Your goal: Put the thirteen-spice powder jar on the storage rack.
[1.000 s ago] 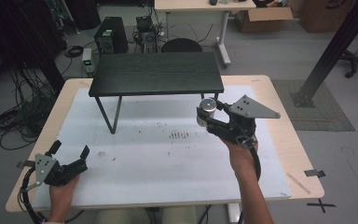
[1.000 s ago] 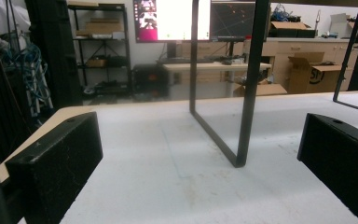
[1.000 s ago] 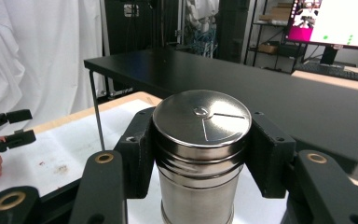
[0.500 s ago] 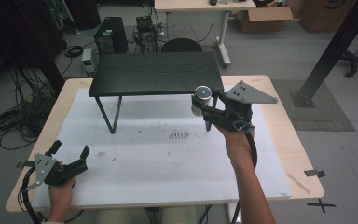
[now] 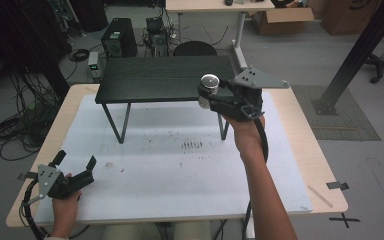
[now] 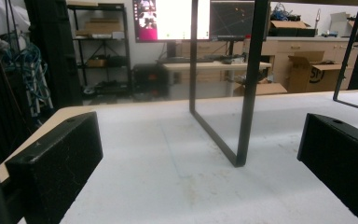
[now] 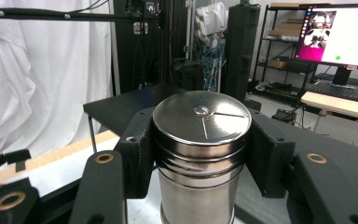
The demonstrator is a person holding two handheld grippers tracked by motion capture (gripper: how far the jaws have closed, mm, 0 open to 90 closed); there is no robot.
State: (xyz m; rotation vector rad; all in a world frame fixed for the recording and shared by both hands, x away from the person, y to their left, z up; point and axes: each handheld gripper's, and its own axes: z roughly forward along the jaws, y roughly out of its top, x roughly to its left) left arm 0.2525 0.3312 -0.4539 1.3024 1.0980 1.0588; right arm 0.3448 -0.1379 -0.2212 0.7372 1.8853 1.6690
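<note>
From above, the right gripper (image 5: 211,96) pinches a shiny metal can (image 5: 209,90) up in the air by the front edge of the little black table (image 5: 165,78). The right gripper view shows the can's flat lid (image 7: 201,116) up close, with a jaw pressed on each side. The left gripper (image 5: 75,167) rests near the white mat's (image 5: 180,170) corner, and its own view shows its jaws spread wide with only a black table leg (image 6: 247,93) ahead.

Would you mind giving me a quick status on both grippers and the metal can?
Right gripper shut on metal can, held upright at the black shelf's front edge. Left gripper open, low at near-left of table. Nothing blocking.
</note>
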